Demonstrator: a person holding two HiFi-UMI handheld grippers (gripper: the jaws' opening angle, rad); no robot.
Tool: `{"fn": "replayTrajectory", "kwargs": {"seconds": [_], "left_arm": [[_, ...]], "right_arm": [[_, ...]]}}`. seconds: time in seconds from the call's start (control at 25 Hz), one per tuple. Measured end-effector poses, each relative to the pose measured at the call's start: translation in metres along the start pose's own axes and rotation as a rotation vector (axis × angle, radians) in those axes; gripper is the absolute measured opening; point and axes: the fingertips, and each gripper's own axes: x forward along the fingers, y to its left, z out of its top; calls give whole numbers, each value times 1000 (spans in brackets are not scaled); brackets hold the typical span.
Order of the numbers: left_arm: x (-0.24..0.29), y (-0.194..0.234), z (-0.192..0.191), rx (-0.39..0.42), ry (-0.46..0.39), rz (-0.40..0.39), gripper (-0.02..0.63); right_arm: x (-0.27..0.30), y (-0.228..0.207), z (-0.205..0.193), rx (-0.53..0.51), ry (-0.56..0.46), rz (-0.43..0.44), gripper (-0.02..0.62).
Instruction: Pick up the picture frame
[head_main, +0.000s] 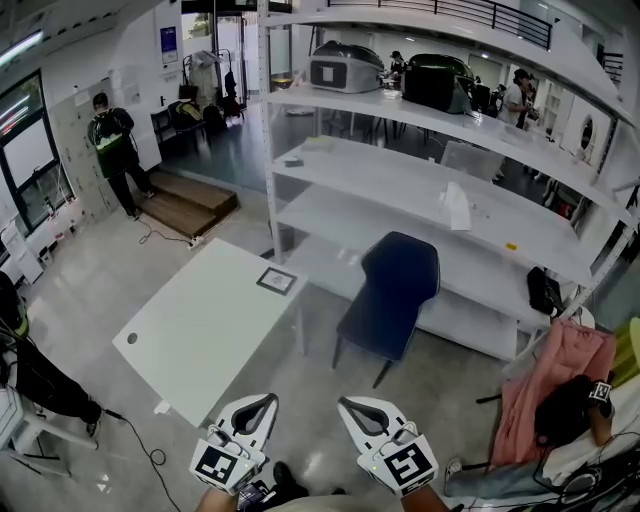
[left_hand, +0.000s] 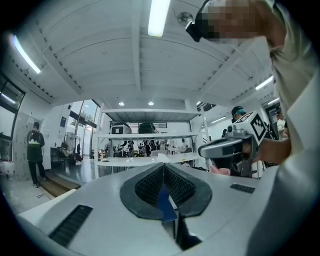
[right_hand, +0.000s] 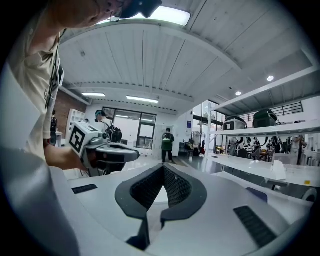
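The picture frame (head_main: 277, 281), small, dark-rimmed and square, lies flat near the far right corner of the white table (head_main: 196, 335). My left gripper (head_main: 266, 400) and right gripper (head_main: 346, 404) are held side by side low in the head view, well short of the table's near edge and apart from the frame. Both are shut with nothing between the jaws. In the left gripper view the left gripper (left_hand: 163, 165) points level at the shelves, with the right gripper (left_hand: 227, 148) beside it. The right gripper (right_hand: 163, 166) looks the same way, the left gripper (right_hand: 111, 152) at its side.
A dark blue chair (head_main: 394, 290) stands right of the table, before long white shelves (head_main: 430, 205) with appliances on top. A person (head_main: 113, 148) stands far left by a wooden step. A pink cloth (head_main: 562, 380) hangs at right. A cable (head_main: 150, 448) trails on the floor.
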Motion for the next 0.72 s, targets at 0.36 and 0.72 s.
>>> {"fn": "replayTrajectory", "kwargs": {"seconds": [0.36, 0.72], "left_arm": [[18, 41, -5, -23, -3, -39, 15], [27, 118, -6, -33, -59, -71, 15]], "right_arm": [[45, -14, 3, 17, -5, -26, 26], [115, -17, 22, -20, 19, -80, 28]]}}
